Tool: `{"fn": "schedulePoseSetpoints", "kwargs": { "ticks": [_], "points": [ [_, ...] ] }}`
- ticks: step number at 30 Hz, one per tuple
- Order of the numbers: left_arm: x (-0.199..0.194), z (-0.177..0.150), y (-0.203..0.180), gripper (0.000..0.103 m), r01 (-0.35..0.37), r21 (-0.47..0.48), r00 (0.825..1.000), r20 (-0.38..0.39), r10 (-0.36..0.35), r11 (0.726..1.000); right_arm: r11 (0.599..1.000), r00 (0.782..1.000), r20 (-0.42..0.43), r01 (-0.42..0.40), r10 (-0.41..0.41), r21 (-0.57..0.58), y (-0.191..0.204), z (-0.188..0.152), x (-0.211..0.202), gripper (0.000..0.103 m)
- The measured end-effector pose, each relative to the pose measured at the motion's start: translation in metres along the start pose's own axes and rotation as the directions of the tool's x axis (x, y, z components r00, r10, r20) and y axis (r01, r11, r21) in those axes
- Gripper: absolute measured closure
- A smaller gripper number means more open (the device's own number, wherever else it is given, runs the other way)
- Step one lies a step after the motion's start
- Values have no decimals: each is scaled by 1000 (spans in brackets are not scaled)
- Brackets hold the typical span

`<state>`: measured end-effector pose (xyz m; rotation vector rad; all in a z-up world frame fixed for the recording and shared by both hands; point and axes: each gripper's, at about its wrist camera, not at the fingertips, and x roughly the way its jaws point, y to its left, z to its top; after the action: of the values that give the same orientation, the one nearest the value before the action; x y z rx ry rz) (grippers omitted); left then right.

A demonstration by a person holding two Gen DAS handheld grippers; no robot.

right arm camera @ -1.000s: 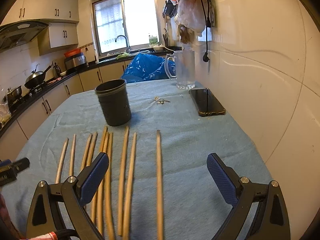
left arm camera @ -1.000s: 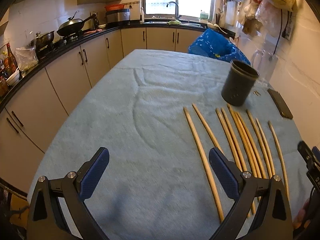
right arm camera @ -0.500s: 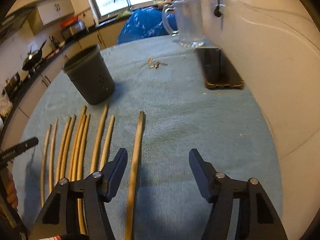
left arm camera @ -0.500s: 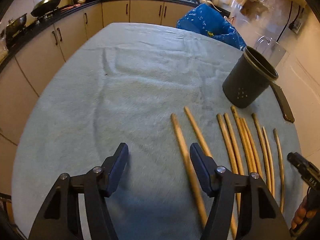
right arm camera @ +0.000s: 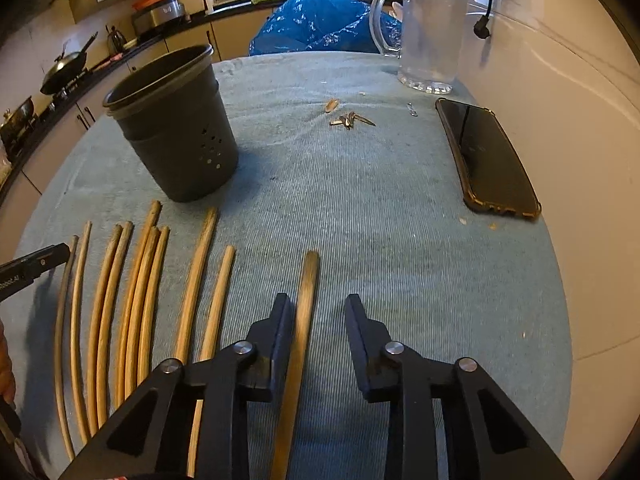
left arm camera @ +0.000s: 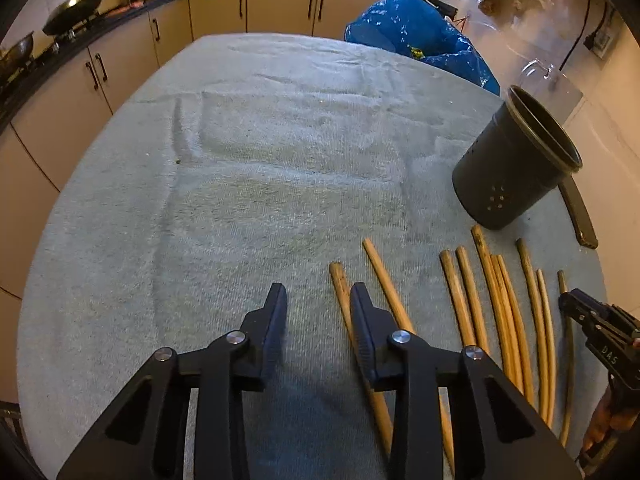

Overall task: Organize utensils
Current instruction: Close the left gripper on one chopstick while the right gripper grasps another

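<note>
Several wooden chopsticks [left arm camera: 504, 312] lie side by side on the grey-blue table cloth [left arm camera: 248, 184], also in the right wrist view [right arm camera: 140, 292]. A dark holder cup [left arm camera: 516, 160] stands upright behind them, also in the right wrist view [right arm camera: 176, 128]. My left gripper [left arm camera: 318, 312] is low over the cloth, partly open and empty, with the leftmost chopstick [left arm camera: 340, 288] beside its right finger. My right gripper [right arm camera: 314, 320] is partly open and empty, with the rightmost chopstick [right arm camera: 306, 300] between its fingers, close to the left one.
A black phone [right arm camera: 484, 152] lies at the right by the wall. A glass jug [right arm camera: 428, 36] and a blue bag [right arm camera: 320, 20] stand at the far end. Small scraps [right arm camera: 348, 118] lie mid-table. Kitchen cabinets [left arm camera: 100, 76] run along the left.
Both grippers have dropped lower and moved forward over the chopsticks. Both jaws have narrowed from wide open to a small gap.
</note>
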<state>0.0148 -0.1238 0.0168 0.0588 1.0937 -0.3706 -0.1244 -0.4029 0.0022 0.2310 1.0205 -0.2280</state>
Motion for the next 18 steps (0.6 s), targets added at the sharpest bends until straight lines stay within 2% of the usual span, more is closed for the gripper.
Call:
{"fn": "schedulePoseSetpoints", "kwargs": {
  "ticks": [2,7,11,13,14,15,16,18],
  "points": [
    [3,4,-1,71,-4,-1,1000,-17,4,1000,1000,1000,-24,5,-5,8,-2,3,3,73],
    [11,11,-17,71,-60,85,997,-51,65,995,999,995,-93,38,-37,9,0,17,11,73],
    [15,11,-28,71,-97,140,994,-33,102,985,998,988,-143,66,-65,3,5,33,20,71],
    [15,11,-29,77,-95,137,995,-17,98,986,998,986,-152,70,-69,0,7,41,25,74],
    [14,10,-28,91,-93,136,995,-5,95,986,998,986,-150,68,-67,0,7,43,26,77],
    [13,9,-27,94,-88,132,996,-3,90,987,998,988,-140,69,-69,-3,8,44,26,88],
    [11,8,-25,96,-69,120,997,-9,71,990,997,989,-127,72,-73,-13,10,43,25,94],
    [3,5,-21,96,-35,101,999,-4,36,994,998,994,-95,59,-61,-23,8,40,25,95]
  ]
}}
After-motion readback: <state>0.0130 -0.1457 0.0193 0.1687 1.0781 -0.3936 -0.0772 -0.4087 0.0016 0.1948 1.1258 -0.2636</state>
